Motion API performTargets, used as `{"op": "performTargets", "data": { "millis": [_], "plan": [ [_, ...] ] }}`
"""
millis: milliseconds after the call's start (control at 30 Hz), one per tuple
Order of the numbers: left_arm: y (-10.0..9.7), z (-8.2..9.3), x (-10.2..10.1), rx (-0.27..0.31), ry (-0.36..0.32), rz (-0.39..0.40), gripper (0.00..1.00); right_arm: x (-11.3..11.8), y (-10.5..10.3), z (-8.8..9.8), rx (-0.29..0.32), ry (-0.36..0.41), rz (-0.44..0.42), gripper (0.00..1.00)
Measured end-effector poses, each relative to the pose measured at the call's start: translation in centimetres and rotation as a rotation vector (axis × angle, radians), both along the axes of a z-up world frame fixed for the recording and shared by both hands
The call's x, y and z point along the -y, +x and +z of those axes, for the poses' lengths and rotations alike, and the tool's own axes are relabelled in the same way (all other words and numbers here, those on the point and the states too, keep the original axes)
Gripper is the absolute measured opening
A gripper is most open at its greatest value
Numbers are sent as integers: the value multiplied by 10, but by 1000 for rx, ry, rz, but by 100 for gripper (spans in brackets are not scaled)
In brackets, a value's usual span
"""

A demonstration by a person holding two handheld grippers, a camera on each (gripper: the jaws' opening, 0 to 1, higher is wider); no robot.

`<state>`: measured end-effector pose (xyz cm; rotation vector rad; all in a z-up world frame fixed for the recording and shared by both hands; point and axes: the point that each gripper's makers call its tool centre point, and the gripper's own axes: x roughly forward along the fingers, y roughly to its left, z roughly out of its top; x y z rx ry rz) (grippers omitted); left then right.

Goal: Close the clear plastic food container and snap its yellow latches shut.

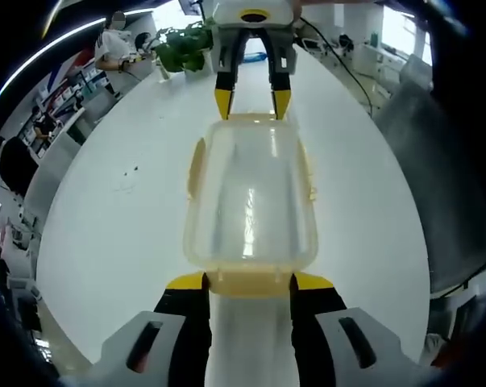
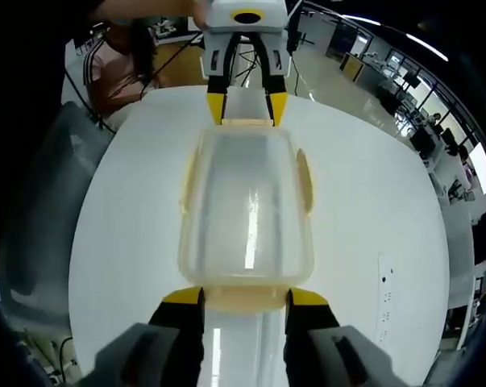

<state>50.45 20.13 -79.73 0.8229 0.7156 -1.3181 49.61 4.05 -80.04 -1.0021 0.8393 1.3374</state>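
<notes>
The clear food container (image 1: 251, 205) sits lidded on the white bench (image 1: 105, 242). The left tongs (image 1: 249, 281) and the right tongs (image 2: 246, 297) each stand spread, jaws flanking a yellow end latch (image 1: 249, 282).

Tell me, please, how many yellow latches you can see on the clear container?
4: one at the near end between the left gripper's jaws, one at the far end, one on each long side.

Left gripper (image 1: 248, 281), black jaws tipped yellow, grey housing behind (slotted on each side), right gripper (image 2: 245, 297) of identical build, white body
</notes>
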Motion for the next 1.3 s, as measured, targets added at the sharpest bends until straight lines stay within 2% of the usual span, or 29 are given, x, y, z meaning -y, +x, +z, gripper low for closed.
{"op": "performTargets", "data": {
  "millis": [633,1300],
  "plan": [
    [-3,7,53,16,-15,-32,35,53,-8,6,3,-20,-38,36],
    [-4,13,84,24,-24,-49,35,84,-12,12,17,-27,-54,36]
  ]
}}
